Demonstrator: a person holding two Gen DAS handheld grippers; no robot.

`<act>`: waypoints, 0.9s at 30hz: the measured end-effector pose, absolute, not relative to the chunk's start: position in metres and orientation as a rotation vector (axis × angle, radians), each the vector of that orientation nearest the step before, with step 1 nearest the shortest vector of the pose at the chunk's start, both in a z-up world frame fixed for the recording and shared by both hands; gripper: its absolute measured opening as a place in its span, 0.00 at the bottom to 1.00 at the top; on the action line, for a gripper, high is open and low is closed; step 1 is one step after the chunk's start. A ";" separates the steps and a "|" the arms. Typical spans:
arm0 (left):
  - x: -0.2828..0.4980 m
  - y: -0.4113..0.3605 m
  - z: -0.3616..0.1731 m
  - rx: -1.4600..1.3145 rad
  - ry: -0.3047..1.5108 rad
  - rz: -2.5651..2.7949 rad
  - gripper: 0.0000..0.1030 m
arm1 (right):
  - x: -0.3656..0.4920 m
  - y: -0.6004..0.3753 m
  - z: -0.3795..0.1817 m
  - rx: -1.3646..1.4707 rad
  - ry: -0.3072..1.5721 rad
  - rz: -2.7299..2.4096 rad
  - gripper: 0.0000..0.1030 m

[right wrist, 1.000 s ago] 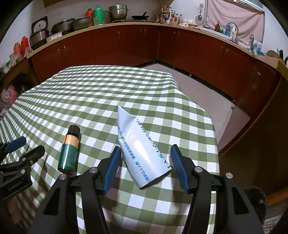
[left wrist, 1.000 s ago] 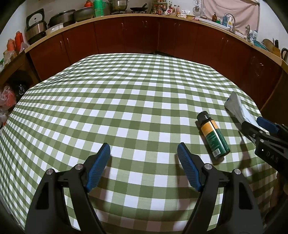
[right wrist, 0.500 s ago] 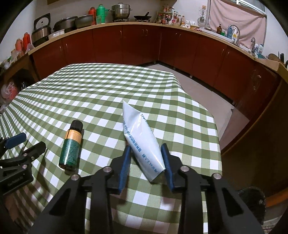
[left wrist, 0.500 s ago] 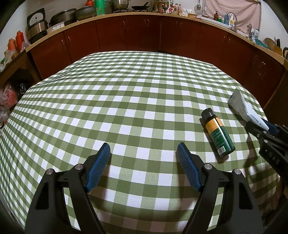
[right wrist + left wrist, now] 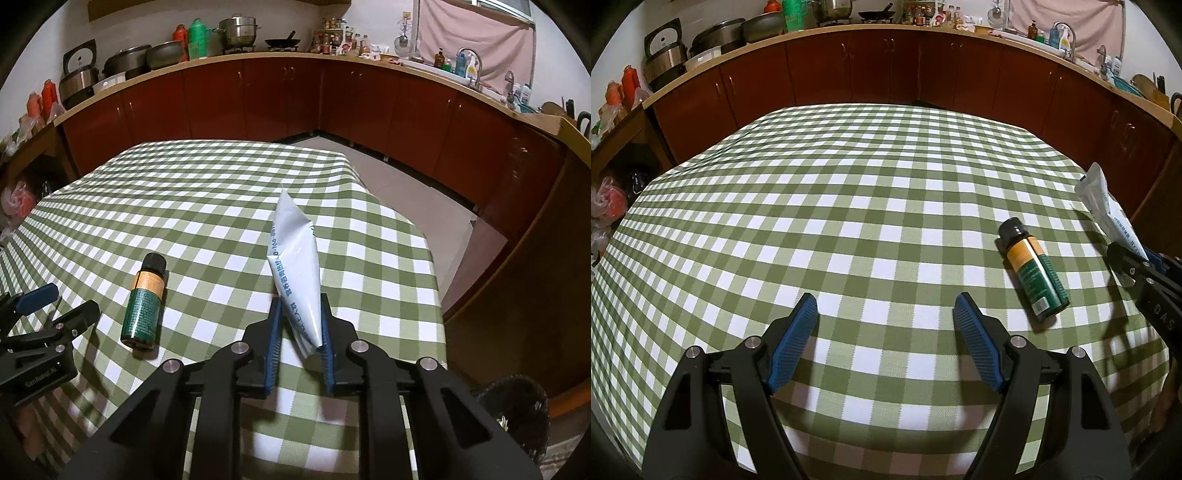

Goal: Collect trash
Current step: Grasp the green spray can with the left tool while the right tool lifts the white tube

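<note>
A worktop draped in a green-and-white checked cloth is filling most of both views, with dark red kitchen cabinets curving round behind it. Over the near part of the cloth the left gripper is hanging with its blue-padded fingers standing wide apart, released, with only bare cloth showing between them and nothing touching either pad. Toward the right edge of the worktop the right gripper is tilting downward, and its fingers have just been closing; they are now standing narrow and clenching the lower end of a crumpled white plastic pouch printed with blue lettering. Both pads are pressing against the pouch's sides, and the rest of the pouch is sticking up and away from the fingers to a pointed top, above the cloth near the worktop's right edge. In the left wrist view the same pouch is showing at the far right, rising out of the right gripper's tips. Between the two grippers a small bottle, dark green with an orange band and a black cap, is lying on its side on the cloth, untouched, with its cap pointing away from the cameras.
</note>
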State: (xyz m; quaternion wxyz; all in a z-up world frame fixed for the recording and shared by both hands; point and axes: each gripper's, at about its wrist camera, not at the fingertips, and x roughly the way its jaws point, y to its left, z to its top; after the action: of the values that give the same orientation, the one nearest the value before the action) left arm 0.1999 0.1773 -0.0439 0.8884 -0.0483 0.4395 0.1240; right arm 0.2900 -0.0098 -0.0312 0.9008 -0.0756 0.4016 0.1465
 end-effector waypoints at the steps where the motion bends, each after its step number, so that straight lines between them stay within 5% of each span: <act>1: 0.200 0.175 -0.043 -0.098 0.913 0.255 0.73 | 0.289 -0.012 -0.030 -0.152 0.829 0.302 0.18; 27: 0.229 0.094 -0.032 -0.033 0.905 0.172 0.74 | 0.272 -0.096 -0.028 -0.019 0.799 0.191 0.12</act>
State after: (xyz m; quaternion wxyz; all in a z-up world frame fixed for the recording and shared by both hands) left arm 0.2294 0.0936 -0.0318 0.8957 -0.0159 0.4365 0.0829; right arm 0.2718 -0.0956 -0.0279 0.9168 -0.0093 0.3883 0.0927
